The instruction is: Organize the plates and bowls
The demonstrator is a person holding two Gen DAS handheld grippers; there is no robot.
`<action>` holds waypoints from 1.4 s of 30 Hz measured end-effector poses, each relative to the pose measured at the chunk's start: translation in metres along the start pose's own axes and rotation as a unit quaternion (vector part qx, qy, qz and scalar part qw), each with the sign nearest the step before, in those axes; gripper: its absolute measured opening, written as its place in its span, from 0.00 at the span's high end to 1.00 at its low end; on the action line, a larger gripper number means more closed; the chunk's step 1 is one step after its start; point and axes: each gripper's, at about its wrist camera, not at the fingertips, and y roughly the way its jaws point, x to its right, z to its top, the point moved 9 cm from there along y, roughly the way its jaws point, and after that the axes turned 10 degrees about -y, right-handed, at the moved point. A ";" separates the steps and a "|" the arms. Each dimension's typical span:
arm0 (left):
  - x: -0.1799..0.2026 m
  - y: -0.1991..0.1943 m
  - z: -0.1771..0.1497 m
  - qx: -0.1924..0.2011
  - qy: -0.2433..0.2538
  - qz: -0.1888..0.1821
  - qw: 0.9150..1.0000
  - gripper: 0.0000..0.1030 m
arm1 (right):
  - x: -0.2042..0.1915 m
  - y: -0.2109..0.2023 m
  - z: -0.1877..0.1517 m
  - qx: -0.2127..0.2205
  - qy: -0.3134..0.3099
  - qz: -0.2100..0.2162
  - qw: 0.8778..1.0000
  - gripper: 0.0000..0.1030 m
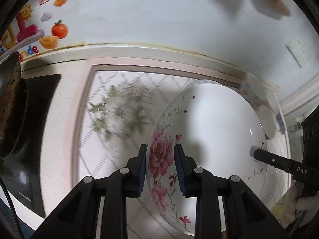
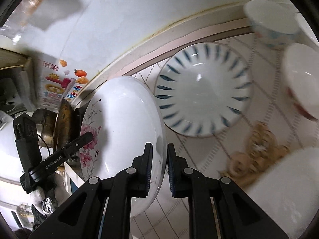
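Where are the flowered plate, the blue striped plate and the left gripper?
flowered plate (image 1: 217,131), left wrist view, on its bare white middle.
blue striped plate (image 2: 201,91), right wrist view, on its white centre.
left gripper (image 1: 160,167), left wrist view, midway between its fingertips at the plate's rim.

Glossy glazed ceramic floral plate (image 1: 215,131); equally glossy blue-dashed plate (image 2: 203,93); matt black plastic left hand-held gripper (image 1: 160,169).

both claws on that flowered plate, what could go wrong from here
1. The flowered plate is tilted on edge, pinched only at opposite rims by the left claw and right claw; glazed rims may slip.
2. The striped plate and the bowls sit close on the mat, so lowering could knock them.
3. If the claws pull unevenly, the plate could twist loose.
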 end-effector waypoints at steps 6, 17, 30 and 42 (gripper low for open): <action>0.061 0.002 -0.042 -0.014 0.013 -0.024 1.000 0.77 | 0.043 -0.063 -0.031 0.018 0.010 -0.013 1.000 0.84; 0.157 0.035 -0.110 -0.051 0.062 -0.043 0.996 0.77 | 0.142 -0.142 -0.092 0.032 0.054 -0.052 0.997 0.84; 0.186 0.082 -0.157 -0.098 0.077 -0.005 0.992 0.77 | 0.215 -0.139 -0.134 0.005 0.087 -0.053 0.995 0.84; 0.184 0.098 -0.172 -0.111 0.084 0.039 0.989 0.77 | 0.230 -0.123 -0.140 -0.015 0.079 -0.043 0.996 0.84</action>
